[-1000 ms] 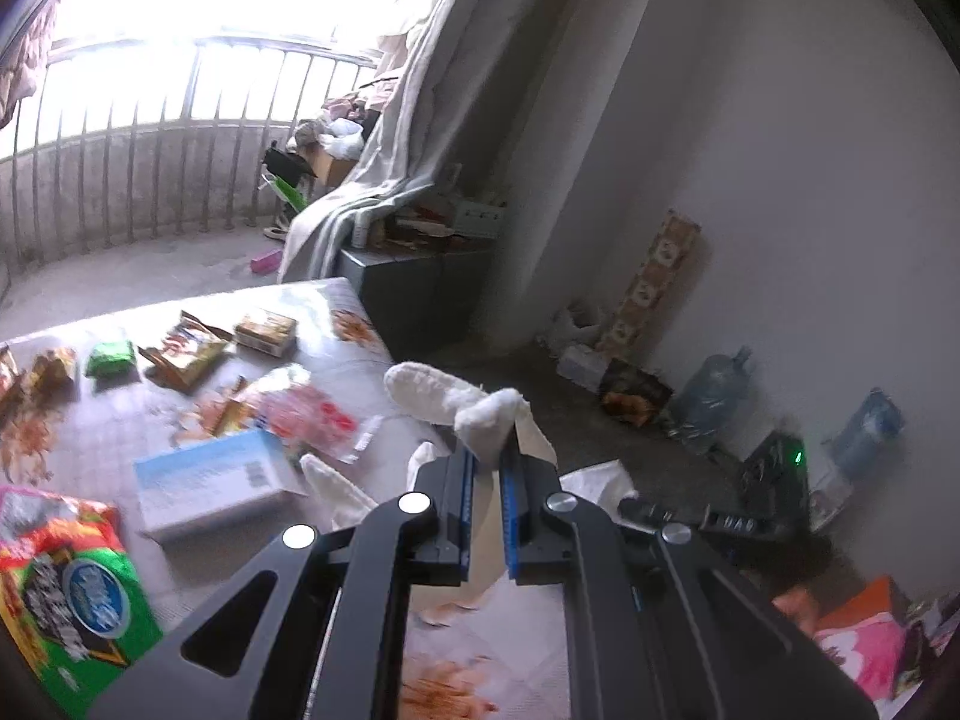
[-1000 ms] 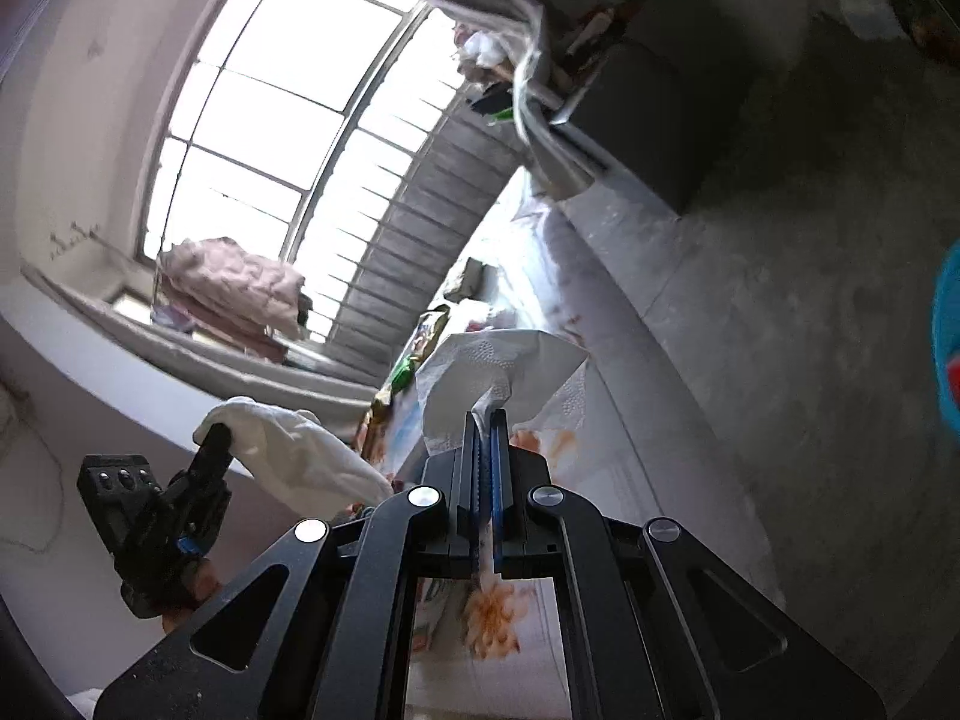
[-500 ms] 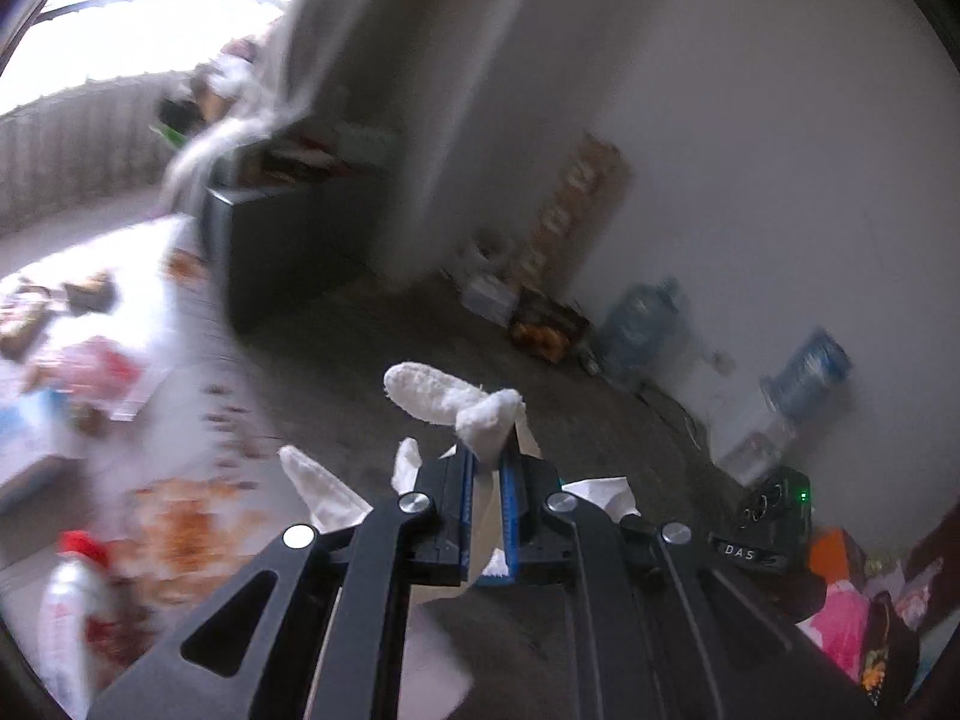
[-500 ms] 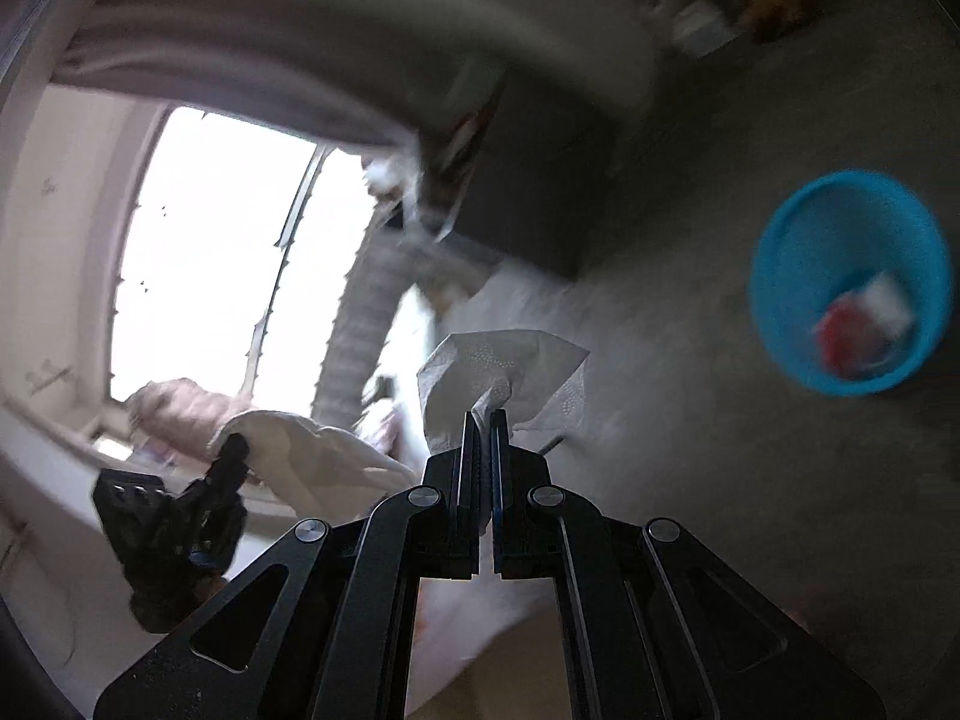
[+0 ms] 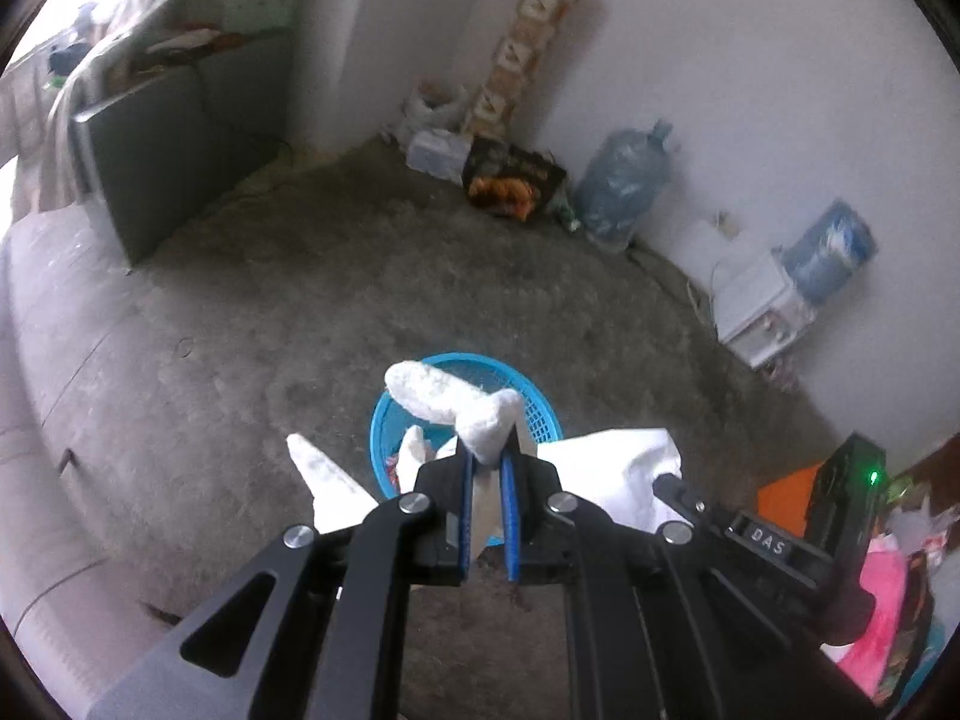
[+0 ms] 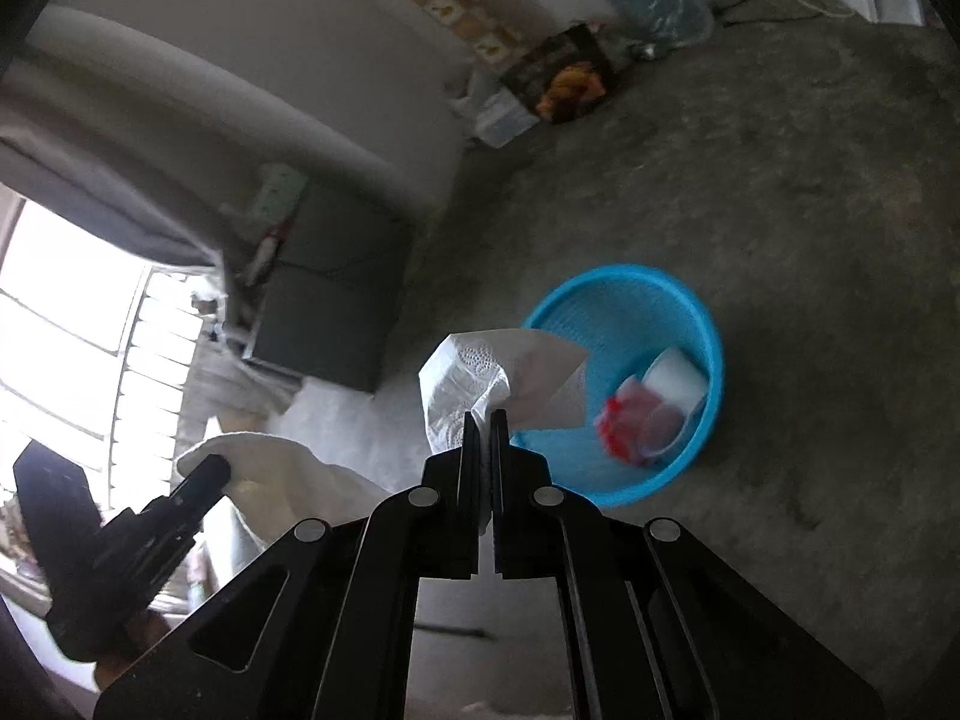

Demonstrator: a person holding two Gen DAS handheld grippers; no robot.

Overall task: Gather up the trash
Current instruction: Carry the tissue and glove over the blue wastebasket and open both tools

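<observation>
Carrying clamped loads, the left gripper [image 5: 486, 471] holding crumpled tissue [image 5: 447, 399] above the blue basket [image 5: 540, 414] and the right gripper [image 6: 486, 420] holding a paper napkin [image 6: 462, 372] left of its rim, risks light paper drifting onto the floor [image 5: 300, 312] if released early.

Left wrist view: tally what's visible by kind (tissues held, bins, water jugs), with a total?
White tissues held: 2, one in the left gripper, tissue; one in the right gripper, tissue
Blue basket bin: 1
Large water jugs: 2, one on the floor, one on a white stand
Total: 5
</observation>
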